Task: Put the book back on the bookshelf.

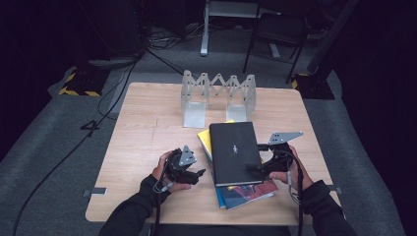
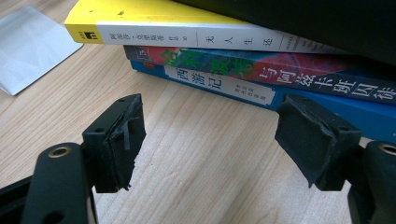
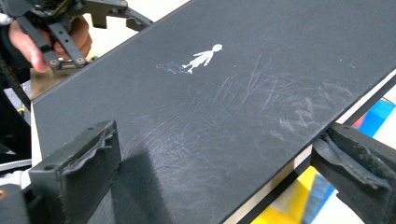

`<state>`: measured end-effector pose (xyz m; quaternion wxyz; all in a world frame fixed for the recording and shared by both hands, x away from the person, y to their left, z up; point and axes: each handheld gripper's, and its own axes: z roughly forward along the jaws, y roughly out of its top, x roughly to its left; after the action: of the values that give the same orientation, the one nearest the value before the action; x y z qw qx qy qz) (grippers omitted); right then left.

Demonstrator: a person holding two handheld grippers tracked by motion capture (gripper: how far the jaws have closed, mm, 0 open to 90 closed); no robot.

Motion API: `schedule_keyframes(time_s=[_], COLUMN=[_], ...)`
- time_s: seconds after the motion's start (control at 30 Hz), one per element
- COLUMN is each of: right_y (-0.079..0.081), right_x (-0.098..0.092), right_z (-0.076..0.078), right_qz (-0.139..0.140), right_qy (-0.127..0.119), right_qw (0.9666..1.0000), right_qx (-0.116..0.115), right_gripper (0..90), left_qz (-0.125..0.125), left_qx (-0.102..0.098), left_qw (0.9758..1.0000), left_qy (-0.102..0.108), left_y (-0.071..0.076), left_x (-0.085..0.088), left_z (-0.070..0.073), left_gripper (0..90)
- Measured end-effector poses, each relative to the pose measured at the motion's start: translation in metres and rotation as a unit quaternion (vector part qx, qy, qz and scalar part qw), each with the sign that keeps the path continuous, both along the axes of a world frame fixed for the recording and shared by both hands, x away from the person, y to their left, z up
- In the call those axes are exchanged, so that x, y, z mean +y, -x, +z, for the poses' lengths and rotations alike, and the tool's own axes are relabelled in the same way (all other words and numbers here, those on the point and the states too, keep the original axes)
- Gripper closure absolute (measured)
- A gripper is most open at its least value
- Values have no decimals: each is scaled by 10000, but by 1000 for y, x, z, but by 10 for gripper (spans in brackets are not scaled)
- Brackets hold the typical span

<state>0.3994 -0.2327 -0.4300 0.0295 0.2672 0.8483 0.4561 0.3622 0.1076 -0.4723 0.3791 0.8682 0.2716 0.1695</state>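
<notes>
The black book point(image 1: 234, 152) lies on top of a stack of books on the table point(image 1: 147, 132), its edge between the spread jaws of the right gripper point(image 1: 253, 168); one pad sits over the cover, the other under the edge, neither visibly pressing. The right hand point(image 1: 290, 172) holds that gripper level, pointing left. The left gripper point(image 1: 196, 175), jaws apart and empty, faces the yellow book point(image 2: 187, 28) and the blue book point(image 2: 233, 88) spines, held low in the left hand point(image 1: 164, 172).
</notes>
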Motion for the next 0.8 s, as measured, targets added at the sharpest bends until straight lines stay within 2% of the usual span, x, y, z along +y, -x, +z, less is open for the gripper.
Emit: schedule_keyframes(time_s=[0.23, 0.3, 0.37, 0.47, 0.53, 0.6, 0.7, 0.8], right_y=[10, 16, 18, 18, 17, 17, 17, 17], right_x=[12, 18, 20, 21, 20, 21, 21, 21], right_z=[2, 3, 4, 3, 3, 4, 5, 5], right_qz=[225, 362, 412, 431, 435, 456, 475, 486], right_qy=[82, 125, 149, 124, 99, 129, 133, 127], right_qw=[9997, 9992, 9989, 9989, 9989, 9988, 9986, 9986], right_qx=[-63, -104, -182, -155, -140, -151, -165, -173], right_gripper=[20, 27, 42, 46, 47, 48, 52, 52], left_qz=[28, 35, 66, 107, 170, 220, 295, 290], left_qx=[-7, -24, -14, -19, -48, 14, 59, -7], left_qw=[10000, 10000, 10000, 9999, 9998, 9996, 9995, 9995], left_qy=[3, 17, 28, 11, 28, 174, 129, 91], left_y=[0, 0, -1, -4, -7, -14, -23, -28], left_x=[1, 1, 2, 2, 1, 0, -3, -4], left_z=[0, 0, 0, -1, -1, 0, -1, -2], left_gripper=[247, 252, 259, 282, 301, 307, 328, 339])
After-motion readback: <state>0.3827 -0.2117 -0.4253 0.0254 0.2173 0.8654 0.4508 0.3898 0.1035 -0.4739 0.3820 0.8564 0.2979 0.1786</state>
